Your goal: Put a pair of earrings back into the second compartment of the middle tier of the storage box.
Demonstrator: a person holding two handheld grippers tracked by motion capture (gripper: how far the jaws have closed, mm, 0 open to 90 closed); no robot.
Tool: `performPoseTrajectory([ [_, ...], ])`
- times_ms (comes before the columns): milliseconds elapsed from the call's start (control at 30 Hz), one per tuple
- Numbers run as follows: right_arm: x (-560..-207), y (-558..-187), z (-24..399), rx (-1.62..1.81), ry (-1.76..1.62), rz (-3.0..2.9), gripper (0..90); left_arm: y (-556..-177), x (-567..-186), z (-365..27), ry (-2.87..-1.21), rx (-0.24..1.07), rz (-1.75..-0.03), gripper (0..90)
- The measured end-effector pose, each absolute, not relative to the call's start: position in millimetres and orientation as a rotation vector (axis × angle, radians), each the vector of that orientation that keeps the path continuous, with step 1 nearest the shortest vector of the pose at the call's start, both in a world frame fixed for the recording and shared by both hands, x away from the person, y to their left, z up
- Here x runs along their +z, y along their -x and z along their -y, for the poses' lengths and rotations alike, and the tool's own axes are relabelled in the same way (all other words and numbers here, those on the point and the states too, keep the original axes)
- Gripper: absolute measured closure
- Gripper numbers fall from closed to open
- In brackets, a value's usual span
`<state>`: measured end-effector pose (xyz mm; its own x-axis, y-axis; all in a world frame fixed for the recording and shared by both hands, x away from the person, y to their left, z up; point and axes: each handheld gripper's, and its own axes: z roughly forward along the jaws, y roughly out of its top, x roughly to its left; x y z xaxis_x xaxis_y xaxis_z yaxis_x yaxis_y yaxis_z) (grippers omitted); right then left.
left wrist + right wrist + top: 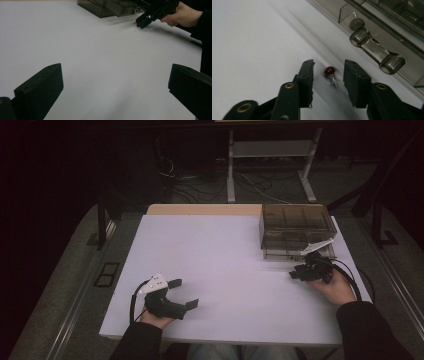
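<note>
a small red-headed pin [330,72] is seen lying on the white table [220,270] in the right gripper view, its round dark-red head pointing away from the camera and its thin clear shaft pointing back toward the gripper. it is placed between the two black jaws of the right gripper [329,73], somewhat nearer the right-hand jaw as pictured, with a gap of bare table left on each side; neither pad is seen touching it, so the jaws are part-closed around the pin but nothing is gripped. just beyond the pin, a smoky transparent drawer box [296,230] is stood at the far right of the table, and its clear bar-shaped handle [375,51] is seen close above and to the right of the jaws. in the high view the right gripper [311,269] is held low at the front of that box by the right hand [336,287], the pin itself being too small to be made out there. the left gripper [182,294] is rested at the near left of the table, well apart from the box, held by the left hand [156,319]; its jaws are spread wide with only bare table between them.
</note>
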<state>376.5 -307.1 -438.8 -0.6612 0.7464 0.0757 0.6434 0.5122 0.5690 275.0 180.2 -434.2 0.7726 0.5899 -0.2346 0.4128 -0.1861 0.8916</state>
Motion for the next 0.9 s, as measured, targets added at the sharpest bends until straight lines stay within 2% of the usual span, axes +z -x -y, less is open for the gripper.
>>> performPoseTrajectory([
  [333, -438.1, -376.6, 307.3, 0.818, -1.195, -2.561, 77.8, -275.0, -434.2, -180.1, -1.818, 0.190, -0.774, 0.0],
  [900, -427.9, -369.7, 312.3, 0.866, -1.249, -2.593, 81.1, -274.9, -434.1, -180.5, -1.813, 0.190, -0.777, 0.0],
])
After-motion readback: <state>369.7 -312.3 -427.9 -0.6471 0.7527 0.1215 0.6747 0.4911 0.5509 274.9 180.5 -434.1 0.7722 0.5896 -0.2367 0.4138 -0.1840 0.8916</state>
